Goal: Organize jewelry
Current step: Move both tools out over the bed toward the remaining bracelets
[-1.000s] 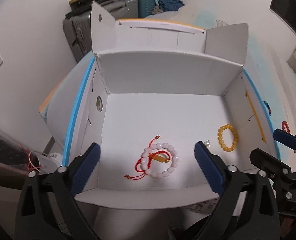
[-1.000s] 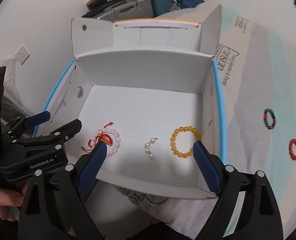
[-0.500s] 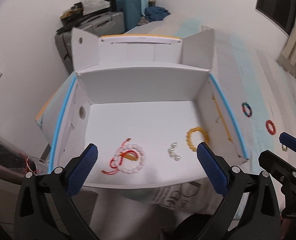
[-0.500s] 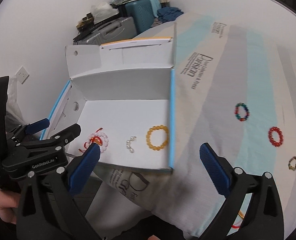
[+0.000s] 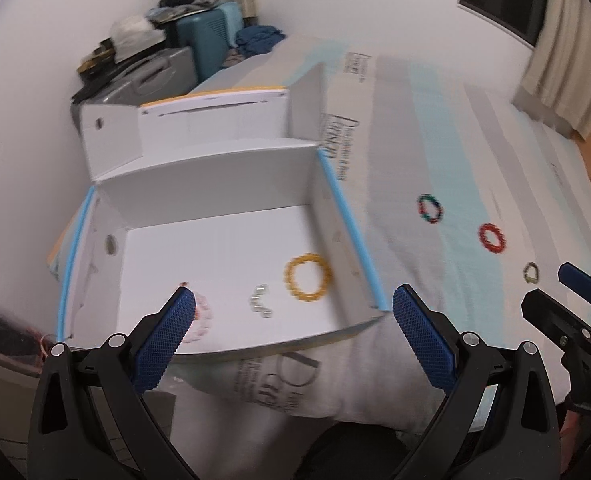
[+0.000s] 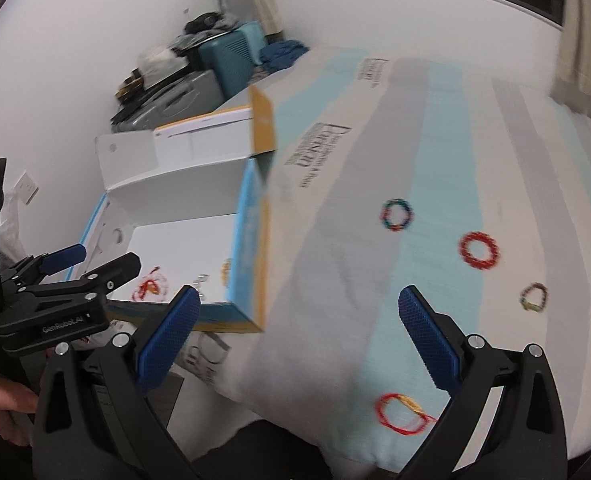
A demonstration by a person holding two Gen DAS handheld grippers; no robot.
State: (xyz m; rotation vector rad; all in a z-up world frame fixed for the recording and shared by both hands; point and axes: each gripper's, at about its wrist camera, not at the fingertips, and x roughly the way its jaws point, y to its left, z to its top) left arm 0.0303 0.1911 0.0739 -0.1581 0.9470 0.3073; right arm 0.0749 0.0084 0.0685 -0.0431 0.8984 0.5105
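Your jewelry is split between two places. Three pieces lie on the smooth white floor of the open cardboard box [image 5: 223,184]: a yellow bead bracelet [image 5: 308,277], a round ring of glossy amber-coloured beads, ahead of your left gripper [image 5: 293,336] and between its two fingers; a short curved string of pearls [image 5: 260,306] just to the left of that, also between the fingers; and a pale pink bead bracelet [image 5: 203,318] with red cord, partly hidden behind the left finger's blue pad.

Outside the box, on the striped fabric of the bed [image 6: 435,152], lie four more. Past the tips of your right gripper [image 6: 301,338], ahead and to the right, are a multicoloured bead bracelet [image 6: 396,215], a red bead bracelet [image 6: 479,250] and a small dull olive bracelet [image 6: 534,297]. A thin red cord bracelet [image 6: 400,413] with a gold piece lies close in, beside the right finger's base. All are loops; motion blur smears the bead detail in this view.

Both grippers are spread wide and hold nothing. Their fingers are black plastic arms tipped with blue pads of a fine cross-hatched texture. The left one hangs over the box's near edge; the right one hangs over the bed, the box's blue-edged side wall off past its left finger.

Suitcases [image 5: 163,68], grey and teal, are stacked against the white wall behind the box.
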